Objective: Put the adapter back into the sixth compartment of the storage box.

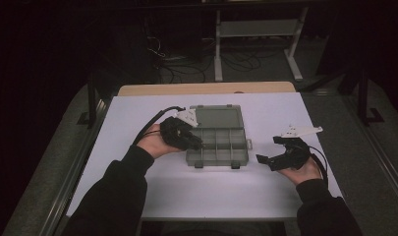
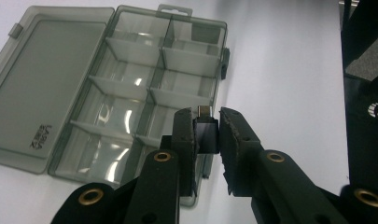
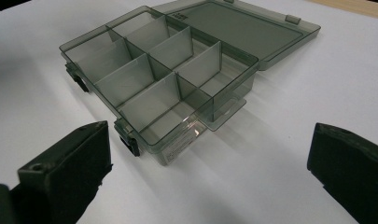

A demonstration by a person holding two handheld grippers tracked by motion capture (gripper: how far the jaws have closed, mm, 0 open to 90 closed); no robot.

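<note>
A clear grey compartment box (image 1: 217,145) lies open in the middle of the white table, its lid (image 1: 217,118) folded flat at the far side. My left gripper (image 1: 198,144) hovers over the box's left compartments. In the left gripper view it (image 2: 206,133) is shut on a small black adapter (image 2: 206,136) with a metal plug end pointing up, above the box (image 2: 126,93). My right gripper (image 1: 267,149) rests to the right of the box with its jaws wide apart. Nothing sits between them (image 3: 210,163), and the box (image 3: 163,79) with its visibly bare compartments lies just ahead.
The white table top (image 1: 186,196) has free room in front of and beside the box. A wooden edge (image 1: 206,88) runs along its far side. Beyond it, on the dark floor, are loose cables (image 1: 186,64) and a white desk frame (image 1: 258,34).
</note>
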